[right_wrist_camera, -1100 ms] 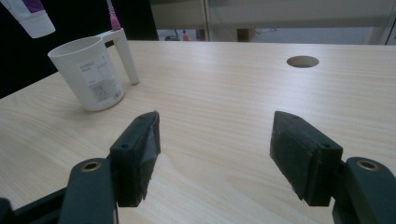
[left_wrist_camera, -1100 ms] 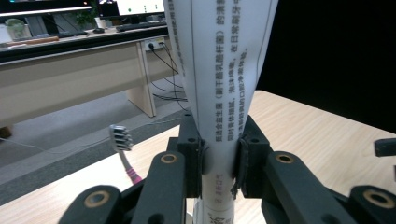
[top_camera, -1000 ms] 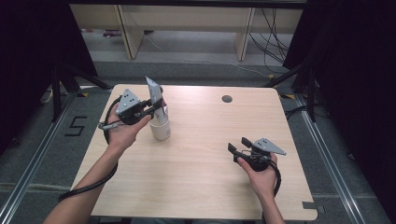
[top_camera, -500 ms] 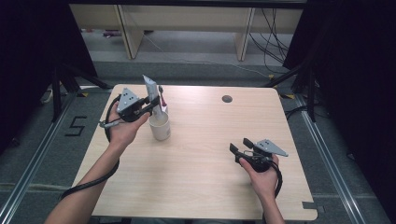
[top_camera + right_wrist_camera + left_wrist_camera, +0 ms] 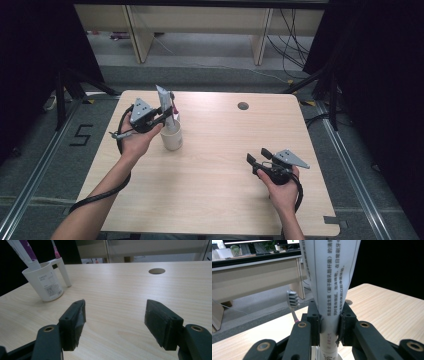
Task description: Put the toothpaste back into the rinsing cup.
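left gripper (image 5: 165,114): jaws clamped on toothpaste tube (image 5: 329,287), lower end inside white cup (image 5: 171,136) beside toothbrush (image 5: 293,301) | tube likely light, soft, squashy; best gripped low near stiffer shoulder | right gripper (image 5: 256,158): jaws wide, empty, over table (image 5: 215,200)

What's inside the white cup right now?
The white cup holds a toothpaste tube, clamped by the left gripper, and a pink-handled toothbrush. Their lower ends and the cup's bottom are hidden by its wall.
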